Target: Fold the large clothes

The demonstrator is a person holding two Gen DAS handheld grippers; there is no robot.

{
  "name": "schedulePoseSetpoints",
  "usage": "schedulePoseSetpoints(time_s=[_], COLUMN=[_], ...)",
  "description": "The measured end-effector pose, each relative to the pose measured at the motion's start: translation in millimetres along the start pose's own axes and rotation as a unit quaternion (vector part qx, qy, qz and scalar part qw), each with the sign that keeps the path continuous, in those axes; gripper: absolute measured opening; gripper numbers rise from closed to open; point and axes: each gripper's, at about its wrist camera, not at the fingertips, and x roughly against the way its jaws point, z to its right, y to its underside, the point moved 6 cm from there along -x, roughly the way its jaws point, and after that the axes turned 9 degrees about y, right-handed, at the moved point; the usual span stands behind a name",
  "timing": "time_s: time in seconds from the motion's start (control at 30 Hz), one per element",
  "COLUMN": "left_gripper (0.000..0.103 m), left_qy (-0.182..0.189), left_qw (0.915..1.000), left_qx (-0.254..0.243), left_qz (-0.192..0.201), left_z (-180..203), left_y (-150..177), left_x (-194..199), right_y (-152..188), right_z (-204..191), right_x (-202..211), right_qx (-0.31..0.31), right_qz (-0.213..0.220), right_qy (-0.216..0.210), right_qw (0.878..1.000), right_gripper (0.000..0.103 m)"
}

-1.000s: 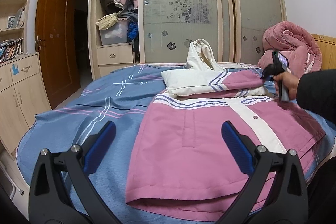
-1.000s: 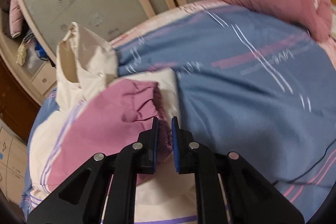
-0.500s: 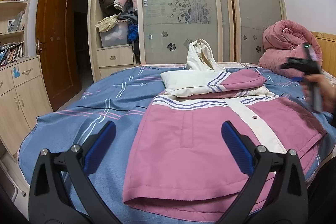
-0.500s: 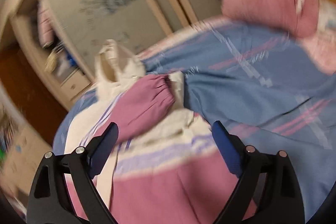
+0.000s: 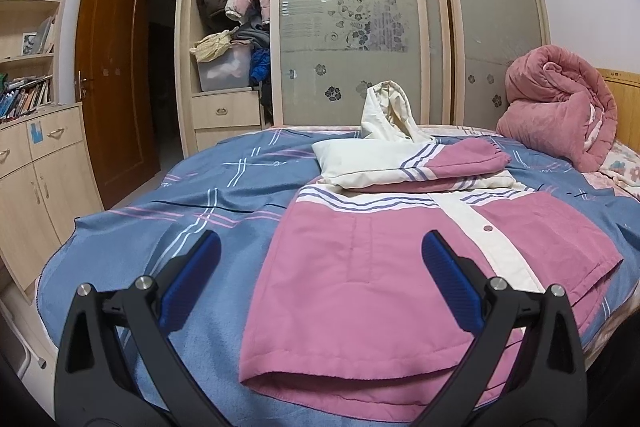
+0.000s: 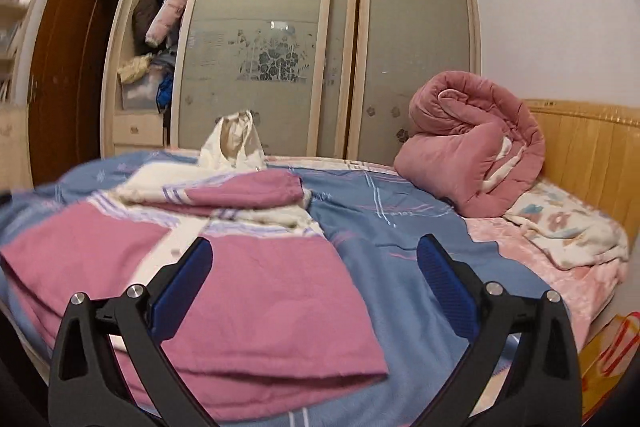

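A pink and cream hooded jacket [image 5: 384, 267] lies flat on the blue bedspread [image 5: 168, 211], front up, with both sleeves [image 5: 440, 163] folded across the chest and the cream hood [image 5: 390, 111] standing up at the far end. It also shows in the right wrist view [image 6: 248, 291], with the folded sleeve [image 6: 244, 191] on top. My left gripper [image 5: 320, 275] is open and empty, above the jacket's near hem. My right gripper [image 6: 314, 279] is open and empty, above the jacket's right edge.
A rolled pink quilt [image 6: 472, 151] sits at the bed's head by the wooden headboard [image 6: 592, 155]. A floral blanket [image 6: 568, 227] lies beside it. A wardrobe with frosted sliding doors [image 5: 352, 27] stands behind the bed. A cabinet [image 5: 36, 179] and brown door [image 5: 108, 87] are at left.
My right gripper let go of the pink sleeve, opened, and pulled back from the far end to the near side of the bed. The left gripper stayed open and still.
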Motion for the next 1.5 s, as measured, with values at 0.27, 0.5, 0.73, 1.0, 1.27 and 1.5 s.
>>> schedulePoseSetpoints(time_s=[0.27, 0.5, 0.73, 1.0, 1.27, 1.5], left_gripper=[0.101, 0.101, 0.101, 0.101, 0.101, 0.101], left_qy=[-0.019, -0.022, -0.022, -0.021, -0.013, 0.042], left_qw=[0.9997, 0.9997, 0.9997, 0.9997, 0.9996, 0.9991], left_qx=[-0.014, -0.007, -0.008, -0.009, -0.006, -0.008], left_qz=[0.005, -0.001, -0.001, -0.001, -0.024, 0.006], left_z=[1, -3, -4, -4, -4, 21], left_y=[0, 0, -1, -1, -2, -68], left_x=[8, 9, 10, 11, 0, -38], right_y=[6, 8, 8, 8, 8, 12], right_z=[5, 11, 12, 14, 3, -17], right_x=[7, 9, 11, 9, 5, -28], right_qx=[0.021, 0.006, 0.004, -0.006, 0.017, 0.017], right_qz=[0.007, 0.005, 0.002, -0.006, -0.019, -0.096], right_qy=[0.015, 0.014, 0.013, 0.010, 0.009, -0.047], right_qw=[1.000, 1.000, 1.000, 1.000, 1.000, 0.994], right_gripper=[0.102, 0.102, 0.102, 0.102, 0.102, 0.102])
